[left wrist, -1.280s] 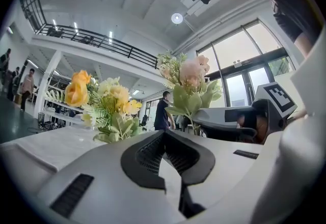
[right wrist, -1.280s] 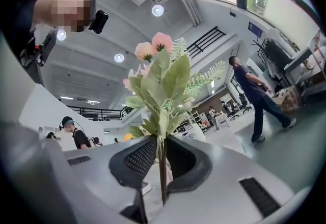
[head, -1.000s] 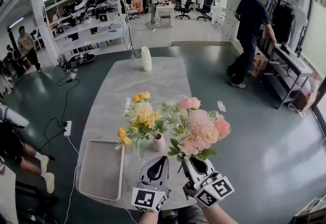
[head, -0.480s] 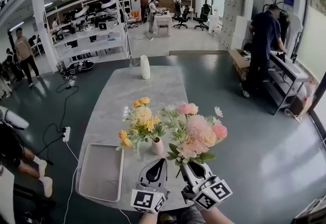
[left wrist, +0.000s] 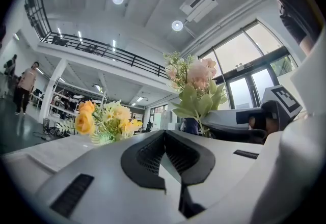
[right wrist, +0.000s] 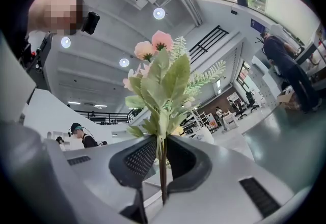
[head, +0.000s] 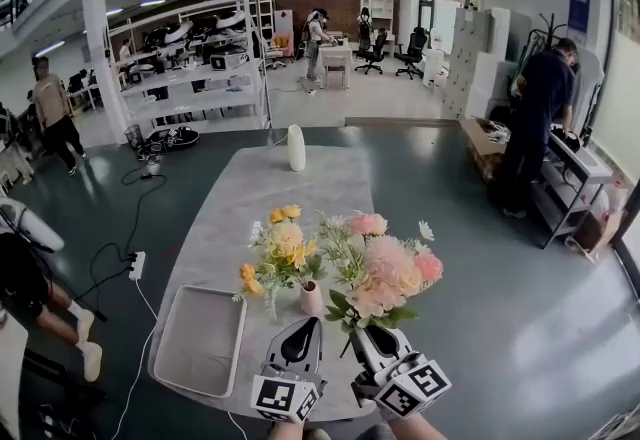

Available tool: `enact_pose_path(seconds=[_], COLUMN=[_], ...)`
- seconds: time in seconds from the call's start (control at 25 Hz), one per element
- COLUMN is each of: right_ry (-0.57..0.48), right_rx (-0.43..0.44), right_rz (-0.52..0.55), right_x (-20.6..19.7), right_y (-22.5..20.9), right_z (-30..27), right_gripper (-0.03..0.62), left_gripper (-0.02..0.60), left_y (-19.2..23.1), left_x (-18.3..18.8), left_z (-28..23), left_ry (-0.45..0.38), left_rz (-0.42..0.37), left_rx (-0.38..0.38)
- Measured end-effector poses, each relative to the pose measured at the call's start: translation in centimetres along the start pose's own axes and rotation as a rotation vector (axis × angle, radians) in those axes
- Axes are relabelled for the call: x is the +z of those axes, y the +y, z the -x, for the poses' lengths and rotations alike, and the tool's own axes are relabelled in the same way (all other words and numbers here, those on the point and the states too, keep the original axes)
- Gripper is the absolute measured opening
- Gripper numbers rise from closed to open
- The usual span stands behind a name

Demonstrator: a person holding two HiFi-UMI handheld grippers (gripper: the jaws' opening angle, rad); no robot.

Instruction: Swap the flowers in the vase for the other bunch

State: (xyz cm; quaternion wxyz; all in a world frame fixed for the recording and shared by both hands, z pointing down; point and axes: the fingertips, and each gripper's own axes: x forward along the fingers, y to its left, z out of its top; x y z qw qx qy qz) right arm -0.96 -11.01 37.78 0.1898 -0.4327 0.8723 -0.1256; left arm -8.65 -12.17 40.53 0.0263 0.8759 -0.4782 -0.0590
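my right gripper [head: 370,333] clamps the stem of the pink artificial flower bunch [head: 388,266], upright beside the small pink vase [head: 311,299] holding the yellow flower bunch [head: 280,246]; my left gripper [head: 303,328] is fully closed, empty

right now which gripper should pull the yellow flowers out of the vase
Left. The left gripper is shut and empty, just before the vase of yellow flowers; the right gripper is clamped on the stems of the pink bunch.

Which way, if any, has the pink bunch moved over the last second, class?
No: the pink bunch, held in the right hand-held gripper, stays just right of the vase.
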Motion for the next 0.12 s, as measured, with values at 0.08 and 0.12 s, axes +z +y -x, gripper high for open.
enact_pose_path(seconds=[0.08,0.12], right_ry=[0.004,0.006], right_rx=[0.020,0.030], right_rz=[-0.002,-0.002], right_x=[0.50,0.77], right_y=[0.02,0.02], right_z=[-0.10,-0.16], right_gripper=[0.069,0.069], left_gripper=[0.014,0.014], left_y=[0.37,0.56], left_x=[0.28,0.43], left_z=[0.09,0.11], left_ry=[-0.003,-0.005], left_rz=[0.005,0.008], left_rx=[0.029,0.045])
